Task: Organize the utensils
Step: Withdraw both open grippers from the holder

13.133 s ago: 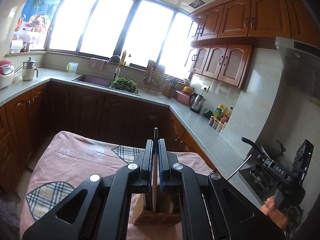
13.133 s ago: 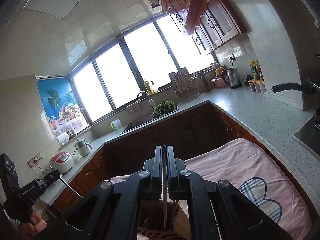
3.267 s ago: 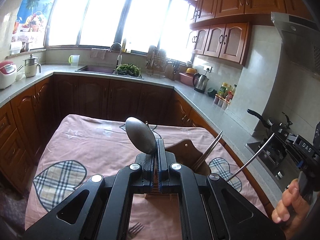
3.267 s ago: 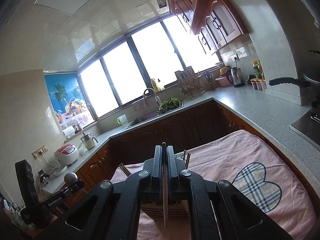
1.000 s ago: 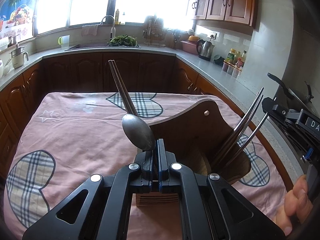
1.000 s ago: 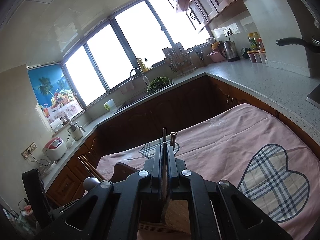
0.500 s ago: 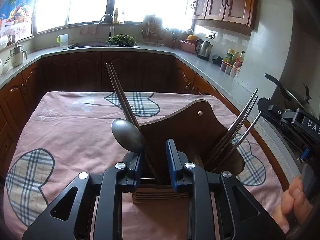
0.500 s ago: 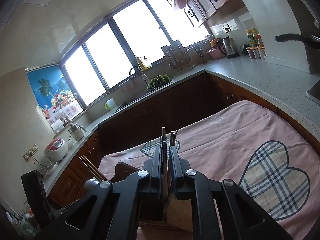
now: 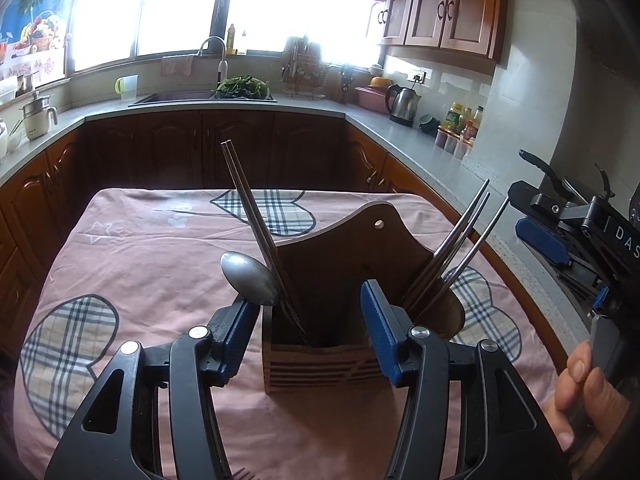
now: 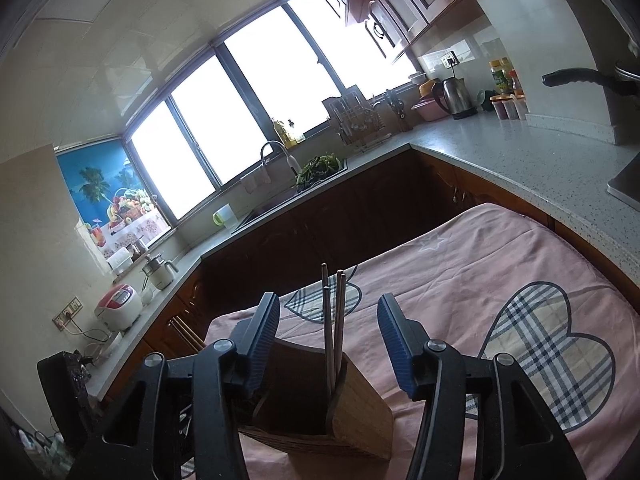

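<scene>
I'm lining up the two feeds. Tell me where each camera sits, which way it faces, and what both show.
Left wrist: on the left gripper, jaws open, facing the wooden holder with the spoon and chopsticks; the right gripper and a hand show at right.
Right wrist: on the right gripper, jaws open, tilted, over the same holder from its other side.
Shared: holder, pink tablecloth, sink, kettle.

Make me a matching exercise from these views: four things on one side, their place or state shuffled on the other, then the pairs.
1. spoon
2. metal chopsticks
3. left gripper
4. kettle

a. on the far counter
b. leaning right out of the wooden holder
c. open, holding nothing
d. bowl up at the holder's left edge

Pairs: 1-d, 2-b, 3-c, 4-a
</scene>
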Motion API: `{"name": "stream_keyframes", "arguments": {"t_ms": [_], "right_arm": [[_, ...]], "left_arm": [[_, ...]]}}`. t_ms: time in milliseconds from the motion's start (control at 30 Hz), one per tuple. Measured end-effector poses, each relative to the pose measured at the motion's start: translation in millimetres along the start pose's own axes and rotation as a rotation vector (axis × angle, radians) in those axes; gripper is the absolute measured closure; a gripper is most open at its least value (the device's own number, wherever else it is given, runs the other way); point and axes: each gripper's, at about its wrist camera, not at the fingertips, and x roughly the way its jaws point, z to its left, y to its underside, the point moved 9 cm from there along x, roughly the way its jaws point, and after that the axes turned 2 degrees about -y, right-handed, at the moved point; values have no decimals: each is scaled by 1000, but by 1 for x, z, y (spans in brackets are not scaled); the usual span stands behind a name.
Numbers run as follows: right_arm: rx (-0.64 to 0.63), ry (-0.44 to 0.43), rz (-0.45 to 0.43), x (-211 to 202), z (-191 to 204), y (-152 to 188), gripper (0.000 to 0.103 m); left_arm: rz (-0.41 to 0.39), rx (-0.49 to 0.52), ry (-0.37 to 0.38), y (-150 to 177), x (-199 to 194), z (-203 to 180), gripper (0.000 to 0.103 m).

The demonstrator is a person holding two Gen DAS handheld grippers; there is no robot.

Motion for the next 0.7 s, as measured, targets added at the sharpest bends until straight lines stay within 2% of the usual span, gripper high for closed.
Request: {"name": "stream_keyframes", "arguments": {"t_ms": [133,267,367,700], "right_arm": [[5,-17,0,-9,2,3,30],[10,-32,-7,-19,3,7,14],[24,-39,-7,-29,3,11,11],[31,-43,-4,-58,7,25,9]], "left_arm": [[-4,-1,0,5,-12,2,35],[-15,5,-28,10,-25,7,22],[-24,2,-43,13,-35,10,14],[-26,-12,-59,31,-60,17,9]]}}
